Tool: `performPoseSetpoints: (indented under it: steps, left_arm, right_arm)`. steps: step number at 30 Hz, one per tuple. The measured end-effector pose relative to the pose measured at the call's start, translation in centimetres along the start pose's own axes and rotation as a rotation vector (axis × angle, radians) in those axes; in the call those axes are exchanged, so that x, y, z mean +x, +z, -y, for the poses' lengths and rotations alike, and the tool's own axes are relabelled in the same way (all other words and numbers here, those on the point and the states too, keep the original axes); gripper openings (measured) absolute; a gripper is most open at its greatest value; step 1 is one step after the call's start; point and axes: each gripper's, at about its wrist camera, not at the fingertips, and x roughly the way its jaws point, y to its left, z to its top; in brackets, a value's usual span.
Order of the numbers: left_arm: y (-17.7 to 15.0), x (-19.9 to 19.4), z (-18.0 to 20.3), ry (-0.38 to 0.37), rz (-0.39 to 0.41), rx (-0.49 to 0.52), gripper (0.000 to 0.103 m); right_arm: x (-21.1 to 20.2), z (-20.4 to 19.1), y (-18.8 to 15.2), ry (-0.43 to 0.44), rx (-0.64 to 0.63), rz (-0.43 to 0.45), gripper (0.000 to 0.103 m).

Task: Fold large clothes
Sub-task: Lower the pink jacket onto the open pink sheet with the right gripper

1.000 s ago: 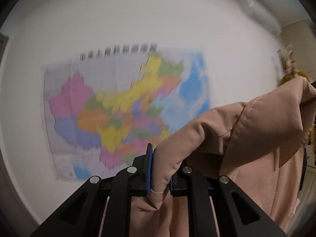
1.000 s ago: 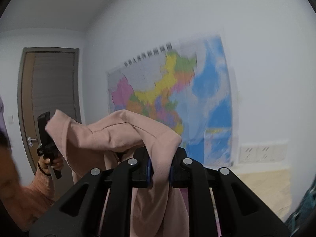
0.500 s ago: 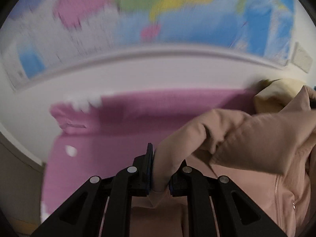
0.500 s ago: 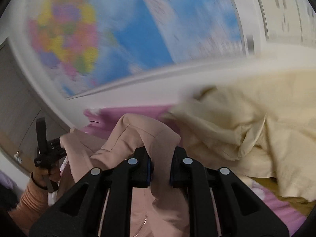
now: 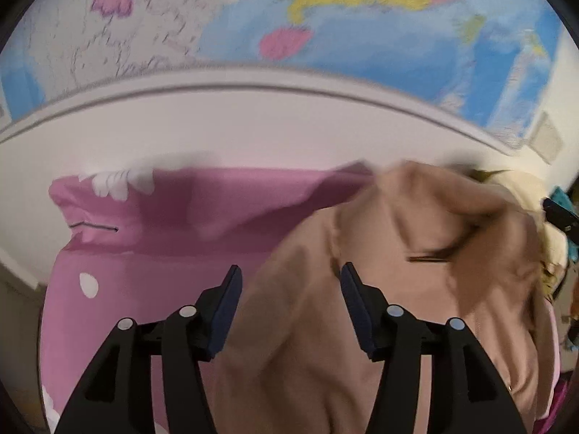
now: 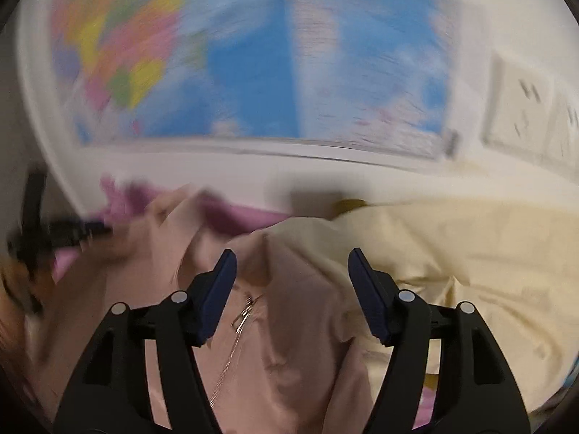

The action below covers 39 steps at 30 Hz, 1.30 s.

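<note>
Fingers of the left gripper (image 5: 289,303) stand spread wide with pink-beige cloth lying between them but unpinched; the right gripper (image 6: 291,289) is likewise spread, its pads clear of the fabric. Below both, the pink-beige jacket (image 5: 416,289) lies rumpled on the pink bedsheet (image 5: 144,289), zipper (image 6: 235,329) showing, its right part resting against a cream garment (image 6: 470,271) heaped toward the bed's right edge. Behind, a map (image 5: 325,18) hangs on the wall. Judging by this, the laying-out step is in hand; next the jacket wants flattening, which calls for fresh pinches at shoulders or hem, clear of the cream cloth.
</note>
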Motion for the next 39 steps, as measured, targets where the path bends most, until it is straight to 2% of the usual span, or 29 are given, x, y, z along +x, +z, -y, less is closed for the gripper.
performPoseSetpoints:
  steps: [4, 8, 9, 10, 11, 12, 13, 14, 16, 18, 20, 22, 24, 25, 29, 31, 32, 34, 39]
  left_arm:
    - [-0.5, -1.3, 1.9, -0.02, 0.016, 0.079, 0.061]
    - [-1.5, -2.4, 2.7, -0.024, 0.02, 0.121, 0.066]
    - [-1.7, -2.6, 2.6, -0.027, 0.023, 0.125, 0.067]
    - [-2.0, -2.9, 2.5, -0.02, 0.025, 0.132, 0.067]
    - [-2.3, -3.2, 2.3, -0.007, 0.027, 0.138, 0.068]
    - [-2.5, -3.3, 1.9, 0.003, 0.028, 0.141, 0.068]
    - [-2.7, -3.7, 1.7, 0.019, 0.031, 0.137, 0.068]
    - [-2.9, -4.0, 1.2, 0.022, 0.033, 0.126, 0.068]
    - [-3.2, -4.7, 0.1, 0.021, 0.041, 0.1, 0.068]
    - [-3.7, -5.1, -1.1, 0.029, 0.049, 0.074, 0.068]
    - [-4.4, -5.7, -2.2, 0.028, 0.05, 0.047, 0.069]
    - [-5.1, -6.0, -2.7, 0.039, 0.047, 0.041, 0.069]
    - [-5.5, -6.1, -2.7, 0.049, 0.046, 0.045, 0.07]
    - [-5.7, -6.2, -2.7, 0.049, 0.048, 0.047, 0.07]
    - [-5.8, -6.6, -2.4, 0.034, 0.076, 0.054, 0.074]
    - [-5.8, -6.7, -1.9, 0.026, 0.088, 0.062, 0.074]
    - [-5.8, -6.7, -1.7, 0.023, 0.09, 0.065, 0.074]
    - [-6.0, -6.8, -1.5, 0.021, 0.088, 0.073, 0.074]
    - [-7.6, -7.3, -2.7, 0.029, 0.07, 0.075, 0.074]
  right_arm:
    - [2.2, -3.7, -0.5, -0.098, -0.189, -0.046, 0.065]
    - [6.0, -4.5, -0.5, -0.213, -0.255, -0.104, 0.065]
    - [6.7, -4.4, -0.4, -0.217, -0.26, -0.116, 0.058]
    - [7.5, -4.1, 0.0, -0.23, -0.255, -0.128, 0.025]
    - [7.9, -3.4, 0.4, -0.229, -0.232, -0.145, 0.02]
    - [7.8, -2.6, 0.9, -0.189, -0.178, -0.149, 0.019]
    - [7.3, -0.4, 1.8, -0.098, -0.041, -0.133, 0.017]
    - [6.9, 1.4, 2.1, -0.053, 0.05, -0.122, 0.017]
    - [7.0, 4.8, 1.9, 0.031, 0.255, -0.124, 0.017]
    - [7.6, 6.5, 1.0, 0.074, 0.368, -0.152, 0.02]
    - [7.1, 6.0, 0.8, 0.042, 0.336, -0.137, 0.028]
    - [5.3, 4.5, 0.7, 0.024, 0.287, -0.072, 0.039]
    - [3.6, 2.6, 0.8, 0.06, 0.229, -0.01, 0.04]
    - [2.9, 0.9, 0.8, 0.106, 0.181, 0.006, 0.04]
    - [5.1, -3.7, 0.7, 0.168, 0.055, -0.092, 0.042]
    - [7.9, -5.2, 0.2, 0.146, 0.022, -0.166, 0.042]
    - [8.9, -5.7, -0.1, 0.137, 0.024, -0.19, 0.04]
    - [10.7, -4.9, -0.2, 0.133, 0.054, -0.226, 0.004]
    - [7.4, 2.0, 0.0, 0.125, 0.276, -0.1, 0.002]
